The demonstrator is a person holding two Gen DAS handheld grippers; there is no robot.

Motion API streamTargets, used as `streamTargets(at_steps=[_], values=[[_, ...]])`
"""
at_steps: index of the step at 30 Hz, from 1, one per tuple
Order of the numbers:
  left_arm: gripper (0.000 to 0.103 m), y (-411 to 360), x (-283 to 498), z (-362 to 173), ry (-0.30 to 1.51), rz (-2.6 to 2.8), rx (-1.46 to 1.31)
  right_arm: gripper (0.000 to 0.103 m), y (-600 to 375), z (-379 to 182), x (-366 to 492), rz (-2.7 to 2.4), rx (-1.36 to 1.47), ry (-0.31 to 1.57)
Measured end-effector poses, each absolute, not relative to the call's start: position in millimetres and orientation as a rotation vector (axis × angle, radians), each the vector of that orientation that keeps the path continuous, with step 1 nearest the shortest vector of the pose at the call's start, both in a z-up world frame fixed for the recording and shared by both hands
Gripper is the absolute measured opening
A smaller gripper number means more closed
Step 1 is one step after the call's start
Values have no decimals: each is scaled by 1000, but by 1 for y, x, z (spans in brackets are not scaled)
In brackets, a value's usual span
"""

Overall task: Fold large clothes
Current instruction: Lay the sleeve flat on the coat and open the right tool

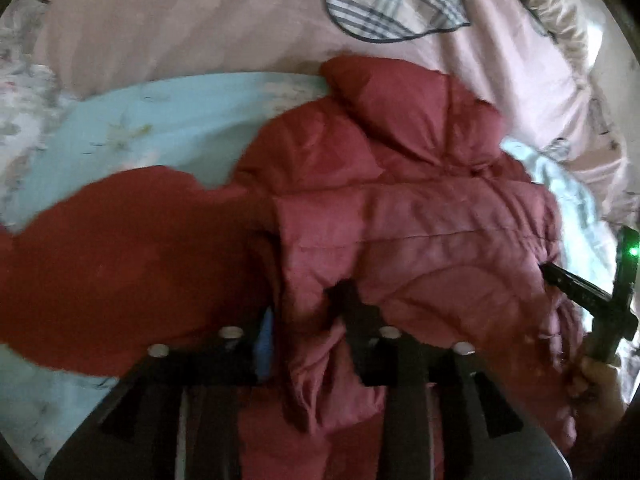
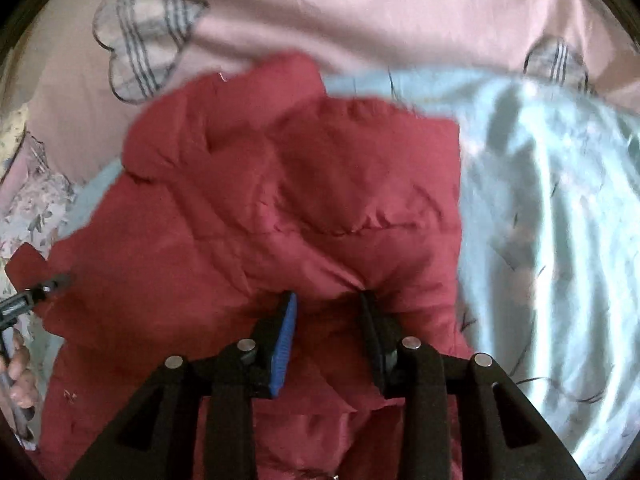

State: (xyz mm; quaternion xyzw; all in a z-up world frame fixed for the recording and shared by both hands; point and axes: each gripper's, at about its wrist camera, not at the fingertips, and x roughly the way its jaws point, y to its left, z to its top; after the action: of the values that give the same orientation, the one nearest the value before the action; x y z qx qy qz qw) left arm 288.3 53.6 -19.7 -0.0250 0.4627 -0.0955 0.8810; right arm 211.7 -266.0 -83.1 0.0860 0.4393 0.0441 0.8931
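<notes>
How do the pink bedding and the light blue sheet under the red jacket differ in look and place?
The pink bedding carries plaid heart patches; the light blue sheet shows only faint, thin marks. The pink bedding lies farther from both grippers, beyond the red jacket; the blue sheet lies directly under it. Both are soft, wrinkled bed fabrics.

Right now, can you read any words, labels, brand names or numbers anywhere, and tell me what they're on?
None: no readable text shows in either view.
Red padded jacket: no label or logo visible.
Pink bedding: only plaid heart patches, no lettering.
Light blue sheet: a faint, blurred print, no words.
</notes>
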Motion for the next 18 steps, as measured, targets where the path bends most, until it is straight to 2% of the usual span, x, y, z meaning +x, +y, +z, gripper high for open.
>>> streamTargets(at_steps=[5,8,14,18], values=[[35,69,259,14,849,-177,-131,35,-265,-87,214,82,181,900],[35,54,257,14,872,-293,-173,35,-263,-87,211,76,160,892],[35,23,285,-48,1032,-234,-85,36,-263,-86,208,89,173,886],[35,31,289,-69,1052,-240,-126,38,-255,-67,194,75,140,843]])
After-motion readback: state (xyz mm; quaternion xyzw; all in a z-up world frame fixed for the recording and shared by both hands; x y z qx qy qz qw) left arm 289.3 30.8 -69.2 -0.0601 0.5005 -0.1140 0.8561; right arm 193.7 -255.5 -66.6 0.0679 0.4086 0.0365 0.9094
